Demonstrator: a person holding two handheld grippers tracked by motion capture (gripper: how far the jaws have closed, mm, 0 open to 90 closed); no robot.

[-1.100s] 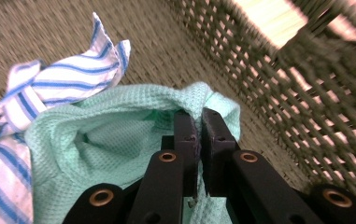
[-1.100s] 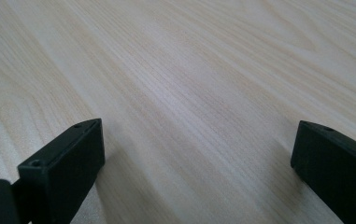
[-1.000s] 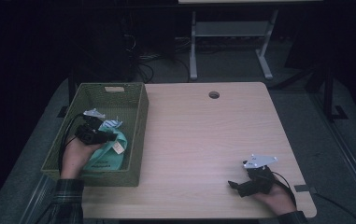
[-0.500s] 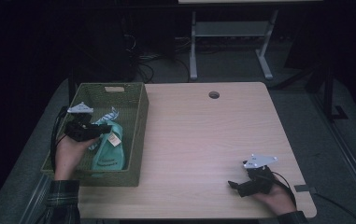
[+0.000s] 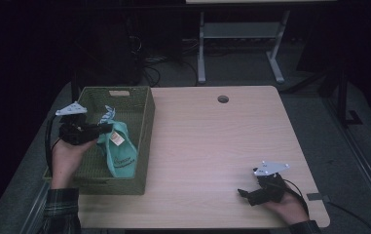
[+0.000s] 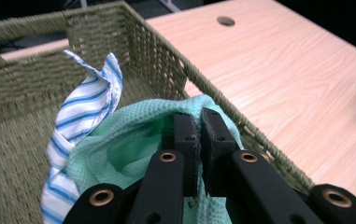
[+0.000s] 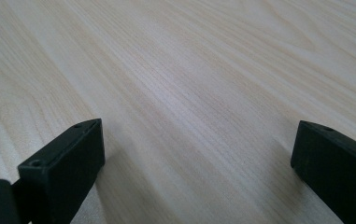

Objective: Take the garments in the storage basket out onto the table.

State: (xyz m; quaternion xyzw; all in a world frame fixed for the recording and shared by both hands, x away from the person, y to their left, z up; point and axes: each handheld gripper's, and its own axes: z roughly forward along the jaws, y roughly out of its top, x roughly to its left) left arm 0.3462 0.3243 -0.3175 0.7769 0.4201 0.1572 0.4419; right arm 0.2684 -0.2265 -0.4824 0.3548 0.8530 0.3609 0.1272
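Note:
A woven green basket (image 5: 144, 122) stands on the left side of the wooden table (image 5: 212, 146). My left gripper (image 5: 106, 128) hangs over it, shut on a teal cloth (image 5: 120, 155) that dangles from the jaws above the basket floor. In the left gripper view the jaws pinch the top fold of the teal cloth (image 6: 133, 140), and a blue-and-white striped cloth (image 6: 84, 121) rises beside it; whether it is caught in the grip too I cannot tell. My right gripper (image 5: 244, 194) rests low on the table near the front right corner. Its jaws stand wide apart over bare wood (image 7: 194, 154).
A round cable hole (image 5: 223, 99) sits near the table's far edge. Beyond the table a metal stand (image 5: 241, 44) and cables lie on the dark floor. The basket's wall (image 6: 213, 93) runs between my left gripper and the open tabletop.
My left gripper has risen with the teal cloth, which now hangs stretched out above the basket floor. The right gripper has stayed in place.

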